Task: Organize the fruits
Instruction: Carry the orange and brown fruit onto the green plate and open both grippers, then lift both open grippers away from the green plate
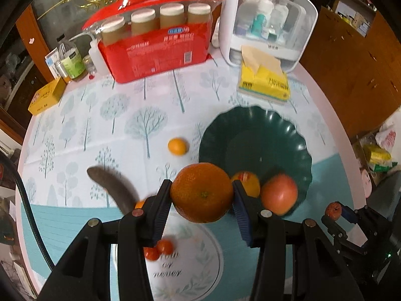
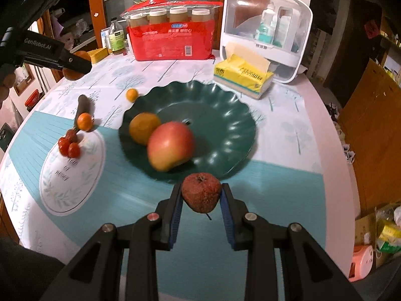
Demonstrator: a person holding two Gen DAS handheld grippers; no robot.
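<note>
My left gripper (image 1: 201, 193) is shut on a large orange (image 1: 202, 192), held above the table beside the near-left rim of the dark green bowl (image 1: 280, 135). The bowl (image 2: 225, 115) holds a red-yellow apple (image 2: 171, 146) and a yellow-orange fruit (image 2: 144, 128). My right gripper (image 2: 201, 197) is shut on a small rough red-brown fruit (image 2: 201, 192), in front of the bowl's near rim. Loose on the cloth: a small orange (image 2: 131, 94), another small orange (image 2: 84, 121), red cherry tomatoes (image 2: 69, 146) and a dark banana (image 1: 112, 185).
At the back stand a red package of jars (image 2: 173, 41), a white cosmetics box (image 2: 268, 30), a yellow tissue pack (image 2: 241, 75), bottles (image 2: 116, 37) and a yellow box (image 1: 46, 95). The round table's edge curves close on the right.
</note>
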